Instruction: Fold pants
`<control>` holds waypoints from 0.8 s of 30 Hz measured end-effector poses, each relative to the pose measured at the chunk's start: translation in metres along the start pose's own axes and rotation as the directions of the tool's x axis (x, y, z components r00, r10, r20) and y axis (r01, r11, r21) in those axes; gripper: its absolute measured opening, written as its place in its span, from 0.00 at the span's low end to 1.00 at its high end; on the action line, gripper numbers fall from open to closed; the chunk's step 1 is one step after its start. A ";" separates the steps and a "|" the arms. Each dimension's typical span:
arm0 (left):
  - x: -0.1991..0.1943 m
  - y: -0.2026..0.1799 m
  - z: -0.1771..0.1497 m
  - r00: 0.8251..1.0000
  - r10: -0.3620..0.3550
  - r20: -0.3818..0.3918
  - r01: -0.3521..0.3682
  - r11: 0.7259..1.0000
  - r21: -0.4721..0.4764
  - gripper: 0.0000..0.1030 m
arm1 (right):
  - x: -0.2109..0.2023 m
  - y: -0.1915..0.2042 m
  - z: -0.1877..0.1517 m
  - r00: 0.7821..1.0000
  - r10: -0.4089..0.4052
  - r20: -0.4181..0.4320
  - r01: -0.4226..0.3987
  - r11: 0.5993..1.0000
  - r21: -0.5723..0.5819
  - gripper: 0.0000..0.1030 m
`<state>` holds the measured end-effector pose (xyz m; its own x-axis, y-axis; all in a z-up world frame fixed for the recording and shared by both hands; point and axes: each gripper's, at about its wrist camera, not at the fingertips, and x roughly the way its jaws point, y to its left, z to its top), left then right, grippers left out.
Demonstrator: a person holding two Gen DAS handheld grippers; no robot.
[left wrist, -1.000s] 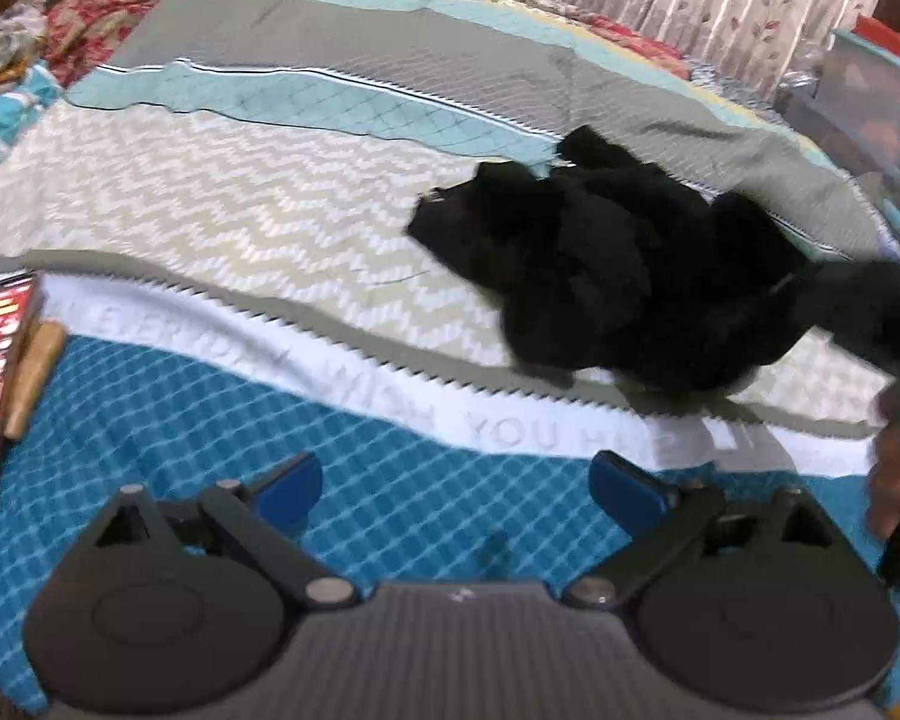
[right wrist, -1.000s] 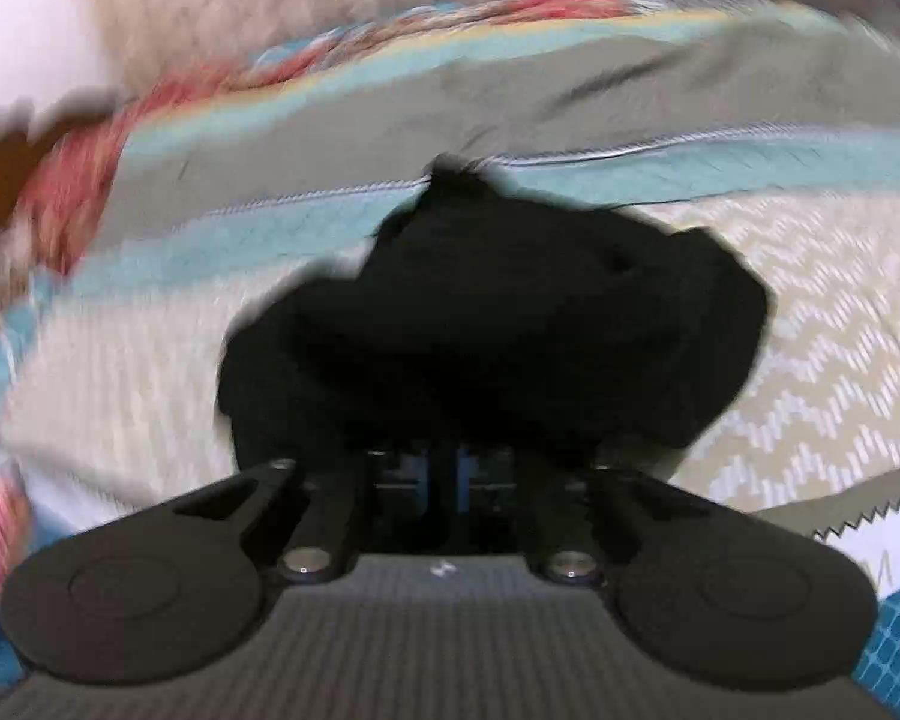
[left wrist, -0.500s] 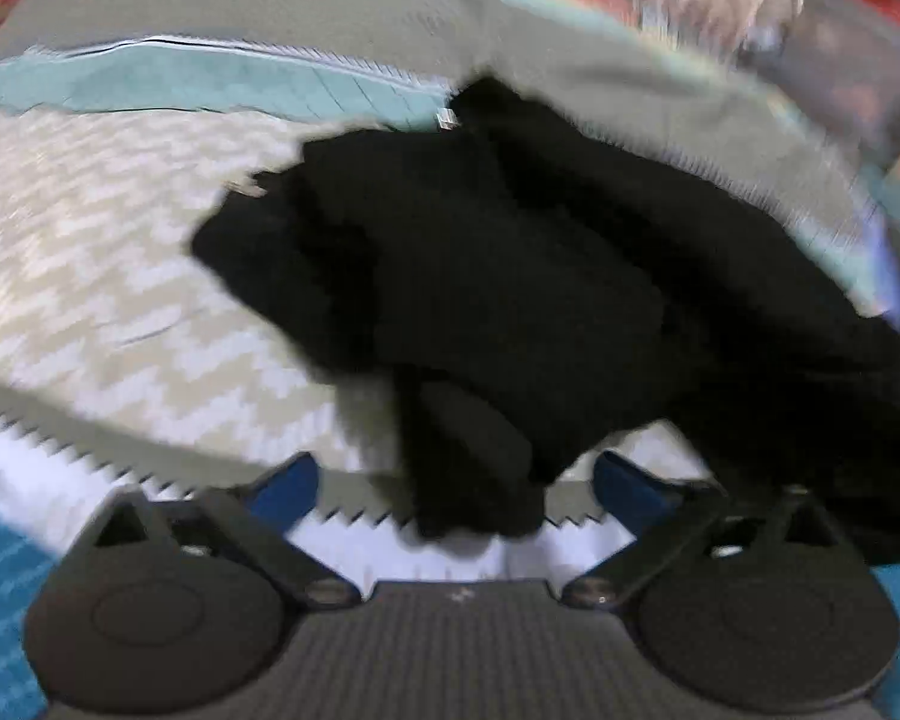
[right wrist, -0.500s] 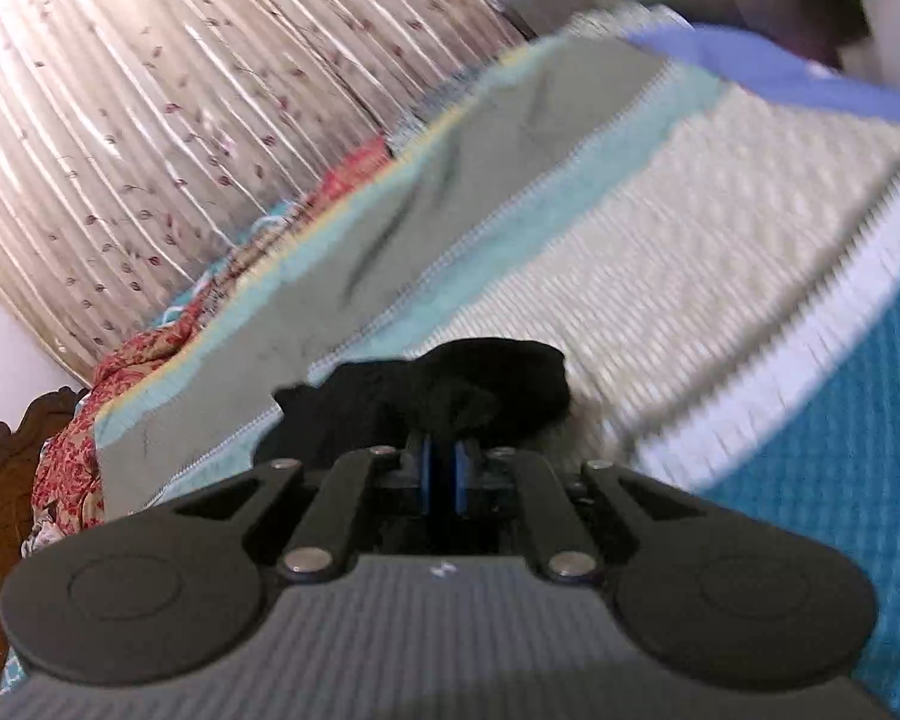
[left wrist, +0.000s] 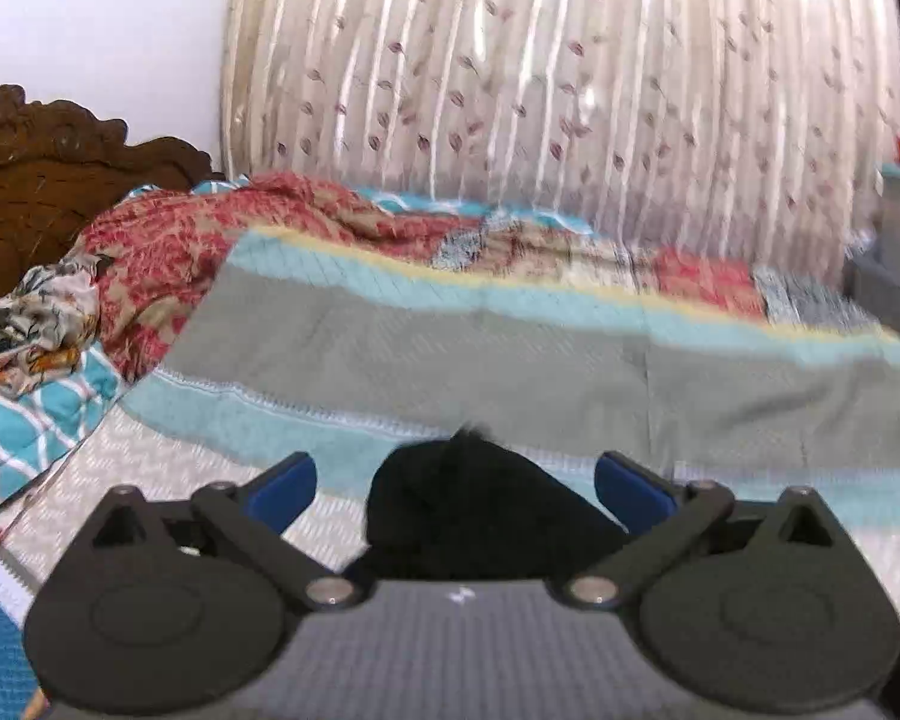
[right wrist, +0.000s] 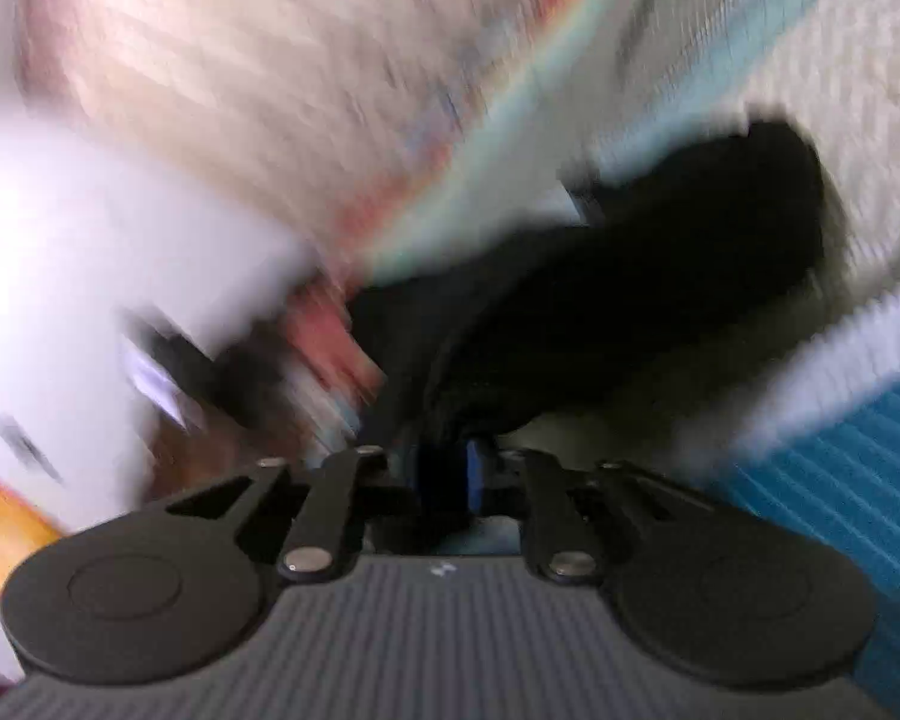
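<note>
in the left wrist view, the left gripper (left wrist: 456,489) has its two blue fingers (left wrist: 282,489) spread wide apart. a bunch of the black pants (left wrist: 474,510) sits in the gap between them, close to the gripper body. the fingers do not squeeze the cloth. the pants bunch is over the bedspread (left wrist: 510,354), which has grey, light blue and zigzag stripes. behind the bed hangs a white curtain (left wrist: 558,96) with small leaf shapes. a red patterned blanket (left wrist: 210,240) lies bunched at the far left of the bed, next to a dark carved wooden headboard (left wrist: 48,174).

the right wrist view is very blurry. the right gripper (right wrist: 471,474) has its fingers pressed close together, and the black pants (right wrist: 630,300) are pinched in them. the dark cloth stretches away from the fingers, up and to the right. the striped bedspread (right wrist: 840,468) shows on the right side, with its bright blue part low down. the left side is too blurry to tell.
</note>
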<state>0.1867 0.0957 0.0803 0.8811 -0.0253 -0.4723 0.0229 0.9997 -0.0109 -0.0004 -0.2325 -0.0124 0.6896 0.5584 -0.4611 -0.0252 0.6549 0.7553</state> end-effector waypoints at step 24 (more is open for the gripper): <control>0.001 0.050 -0.186 0.784 -0.315 -0.536 0.115 0.921 -0.372 0.49 | 0.124 -0.120 0.166 0.841 -0.536 0.075 0.541 0.837 -0.086 0.11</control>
<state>0.1010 0.1462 -0.0846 0.4300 -0.3336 -0.8389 -0.0534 0.9182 -0.3925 0.2087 -0.3260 -0.0827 0.6475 0.0803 -0.7578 0.2900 0.8936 0.3425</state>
